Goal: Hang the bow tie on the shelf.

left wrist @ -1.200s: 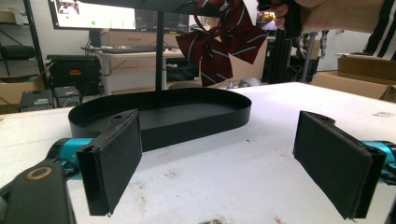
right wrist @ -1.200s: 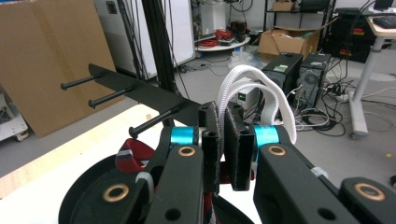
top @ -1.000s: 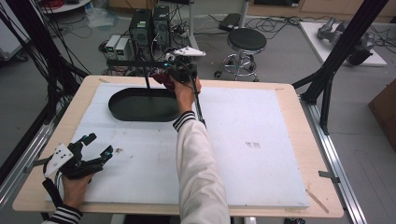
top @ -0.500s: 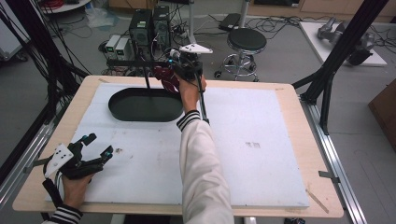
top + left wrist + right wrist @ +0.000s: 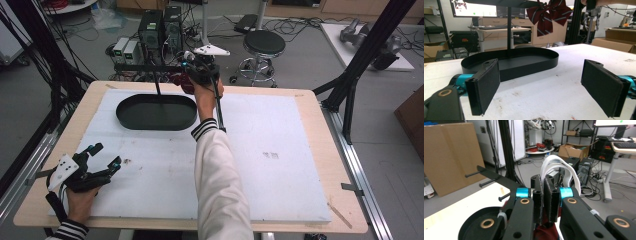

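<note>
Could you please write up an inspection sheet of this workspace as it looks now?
Surface: white board on a wooden table, with a few small dark marks.
Job's things: black oval tray stand with an upright post and hanging pegs; dark red striped bow tie with a white strap loop, held up near the pegs.
Clutter: nothing seen.
Grippers: left gripper rests low at the near left, jaws open; right gripper shut on the bow tie above the stand's far end.
Cables: black cable runs along the right forearm.
Surroundings: computer towers, stool, floor cables, black frame struts.
</note>
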`<state>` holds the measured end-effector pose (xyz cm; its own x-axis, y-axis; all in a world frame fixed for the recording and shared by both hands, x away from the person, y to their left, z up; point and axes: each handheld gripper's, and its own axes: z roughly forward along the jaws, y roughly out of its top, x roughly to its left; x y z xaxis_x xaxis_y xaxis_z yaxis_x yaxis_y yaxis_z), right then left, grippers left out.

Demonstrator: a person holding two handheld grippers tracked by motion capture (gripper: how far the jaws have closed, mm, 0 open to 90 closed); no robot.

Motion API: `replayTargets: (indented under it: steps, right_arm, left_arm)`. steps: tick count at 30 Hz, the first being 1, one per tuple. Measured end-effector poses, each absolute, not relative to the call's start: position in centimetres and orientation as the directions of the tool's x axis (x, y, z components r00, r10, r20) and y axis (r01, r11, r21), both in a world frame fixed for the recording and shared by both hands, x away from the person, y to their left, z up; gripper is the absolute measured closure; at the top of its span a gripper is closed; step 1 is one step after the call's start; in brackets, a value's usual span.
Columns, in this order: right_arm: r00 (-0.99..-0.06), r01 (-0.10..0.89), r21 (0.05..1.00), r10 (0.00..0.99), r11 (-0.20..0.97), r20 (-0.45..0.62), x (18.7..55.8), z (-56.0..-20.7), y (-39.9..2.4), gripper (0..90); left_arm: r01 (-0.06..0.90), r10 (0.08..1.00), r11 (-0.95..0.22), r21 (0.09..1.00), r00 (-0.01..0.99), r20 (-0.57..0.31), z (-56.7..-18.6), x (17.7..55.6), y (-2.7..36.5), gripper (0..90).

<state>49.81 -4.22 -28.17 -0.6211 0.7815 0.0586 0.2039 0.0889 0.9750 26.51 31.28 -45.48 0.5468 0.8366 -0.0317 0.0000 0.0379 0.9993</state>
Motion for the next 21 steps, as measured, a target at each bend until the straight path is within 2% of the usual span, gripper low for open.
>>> replayTargets:
  steps: [7,14,21]
  right_arm:
    - [-0.579,0.215,0.974,0.812,0.071,0.069,50.8,-29.3,-4.1,86.5]
    - [-0.555,0.185,0.982,0.829,0.043,0.068,51.4,-30.0,-3.7,86.5]
    - [-0.58,0.142,0.99,0.811,0.009,0.075,51.5,-29.8,-3.3,86.4]
  left_arm:
    - [0.007,0.835,0.044,0.999,0.548,-0.04,-45.5,26.6,31.3,15.8]
    - [0.009,0.836,0.044,0.999,0.548,-0.041,-45.5,26.6,31.3,15.8]
    - [0.01,0.836,0.044,0.999,0.547,-0.042,-45.5,26.6,31.3,15.8]
